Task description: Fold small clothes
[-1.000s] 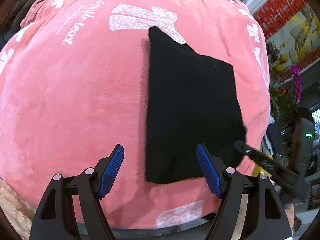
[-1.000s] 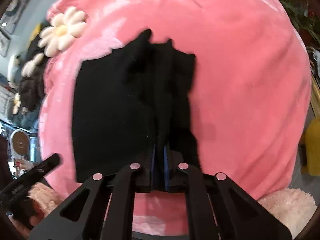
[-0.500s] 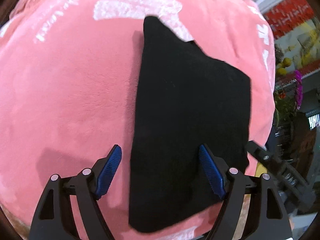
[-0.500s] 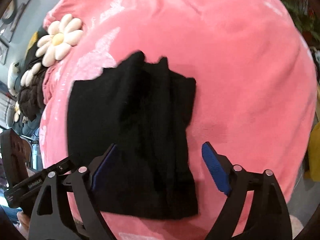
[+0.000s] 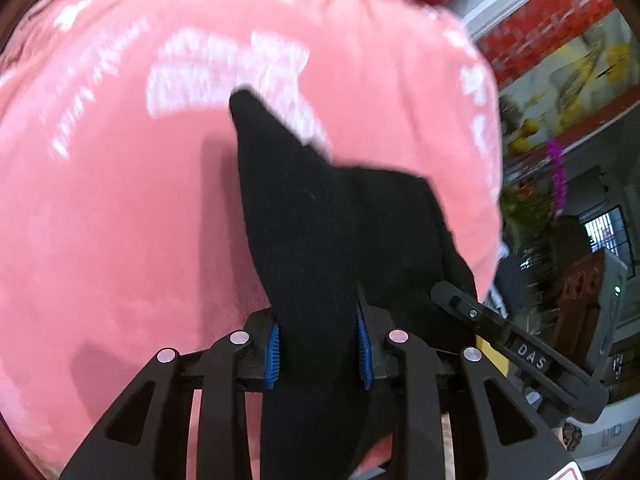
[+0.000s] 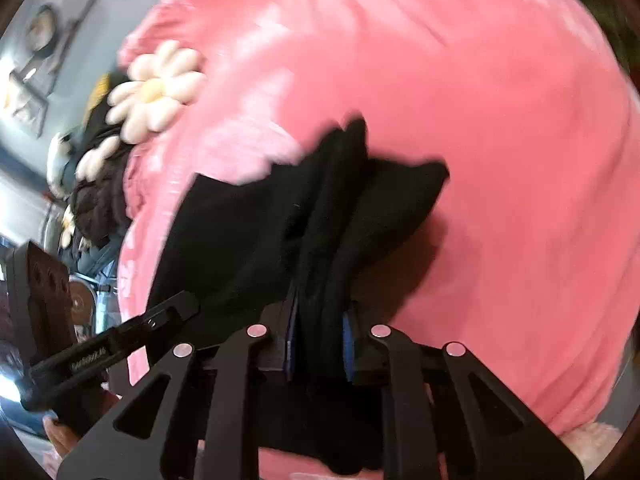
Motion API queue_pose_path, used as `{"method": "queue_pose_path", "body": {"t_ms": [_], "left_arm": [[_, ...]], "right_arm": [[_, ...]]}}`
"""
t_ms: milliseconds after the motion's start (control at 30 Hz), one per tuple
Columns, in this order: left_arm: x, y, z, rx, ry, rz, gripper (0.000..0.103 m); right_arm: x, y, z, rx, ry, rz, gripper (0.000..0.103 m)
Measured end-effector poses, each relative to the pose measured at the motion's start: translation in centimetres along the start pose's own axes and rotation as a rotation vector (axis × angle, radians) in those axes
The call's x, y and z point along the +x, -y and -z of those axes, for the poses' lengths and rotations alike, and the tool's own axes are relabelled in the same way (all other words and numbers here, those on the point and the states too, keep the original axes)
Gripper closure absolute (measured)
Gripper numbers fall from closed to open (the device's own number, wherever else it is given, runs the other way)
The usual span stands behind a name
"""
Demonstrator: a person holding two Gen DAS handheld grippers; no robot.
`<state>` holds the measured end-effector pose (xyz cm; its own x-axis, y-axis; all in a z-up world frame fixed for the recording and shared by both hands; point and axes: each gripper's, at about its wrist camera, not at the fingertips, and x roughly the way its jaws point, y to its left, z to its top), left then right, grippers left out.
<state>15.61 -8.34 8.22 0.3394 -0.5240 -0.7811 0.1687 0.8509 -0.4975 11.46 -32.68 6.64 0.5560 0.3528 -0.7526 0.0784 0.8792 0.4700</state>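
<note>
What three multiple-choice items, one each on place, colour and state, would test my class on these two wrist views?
1. Where does the black cloth lie?
A. on a pink blanket
B. in a basket
C. on a wooden floor

2. What colour are the pads of the tongs?
A. red
B. blue
C. white

3. How do the left tongs and right tongs stand?
A. both open
B. one open
C. both shut on the cloth

Key: 1 A, pink plush surrounds the cloth; 2 B, blue ribbed pads show; 3 C, cloth is bunched between both pairs.
</note>
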Motion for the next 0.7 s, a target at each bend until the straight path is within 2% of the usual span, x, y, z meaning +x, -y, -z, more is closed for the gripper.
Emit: {"method": "queue_pose_path", "body": {"t_ms": [67, 167, 233, 267, 300, 333, 367, 400, 433, 467, 500, 533, 633, 700], "left_arm": [[-3.3, 0.3, -0.5, 0.019, 0.061, 0.006, 0.077], [-8.4, -0.4, -0.8, 0.044, 0.125, 0.001, 0.077], [-11.1, -1.3, -0.3, 0.073, 0.153, -0.037, 0.075], [-11.7, -2.0, 0.0, 0.082, 0.156, -0.064, 0.069], [-12.2, -3.6, 0.7, 0.088, 0.149, -0.116, 0.057], [-11.7, -4.9, 1.2, 0.087, 0.134, -0.164, 0.042], [-10.7, -6.7, 1.9, 0.084, 0.126, -0.207, 0.013], [-9.6, -8.4, 2.8, 0.076, 0.132, -0.231, 0.012], [-8.3, -10.0, 3.5, 0.057, 0.111, -0.264, 0.014], [-6.8, -11.7, 4.2, 0.022, 0.058, -0.306, 0.02], [-6.7, -13.1, 4.6, 0.0, 0.028, -0.311, 0.026], [-6.6, -14.1, 5.4, -0.029, 0.01, -0.285, 0.026], [-8.4, -15.0, 6.9, -0.031, 0.065, -0.249, 0.026], [-8.5, -14.6, 7.3, -0.006, 0.059, -0.241, 0.025]], "right_arm": [[-2.3, -3.7, -0.4, -0.068, 0.051, -0.035, 0.088], [-3.8, -7.9, -0.4, -0.112, 0.078, -0.083, 0.088], [-3.7, -9.2, 0.1, -0.118, 0.075, -0.107, 0.087], [-3.0, -10.1, 0.8, -0.128, 0.068, -0.106, 0.083], [-1.7, -10.6, 1.7, -0.138, 0.066, -0.083, 0.08], [-0.6, -10.8, 2.3, -0.154, 0.068, -0.055, 0.07], [1.7, -11.1, 3.9, -0.208, 0.065, 0.022, 0.058], [3.8, -11.1, 5.1, -0.239, 0.031, 0.092, 0.054], [6.3, -10.7, 6.7, -0.246, -0.061, 0.152, 0.055], [7.1, -10.5, 7.4, -0.221, -0.096, 0.147, 0.057], [6.9, -10.1, 8.4, -0.177, -0.097, 0.109, 0.057], [6.4, -10.0, 8.8, -0.157, -0.085, 0.091, 0.057], [5.5, -10.3, 9.9, -0.16, -0.089, 0.097, 0.056], [6.0, -10.3, 10.0, -0.146, -0.105, 0.116, 0.056]]}}
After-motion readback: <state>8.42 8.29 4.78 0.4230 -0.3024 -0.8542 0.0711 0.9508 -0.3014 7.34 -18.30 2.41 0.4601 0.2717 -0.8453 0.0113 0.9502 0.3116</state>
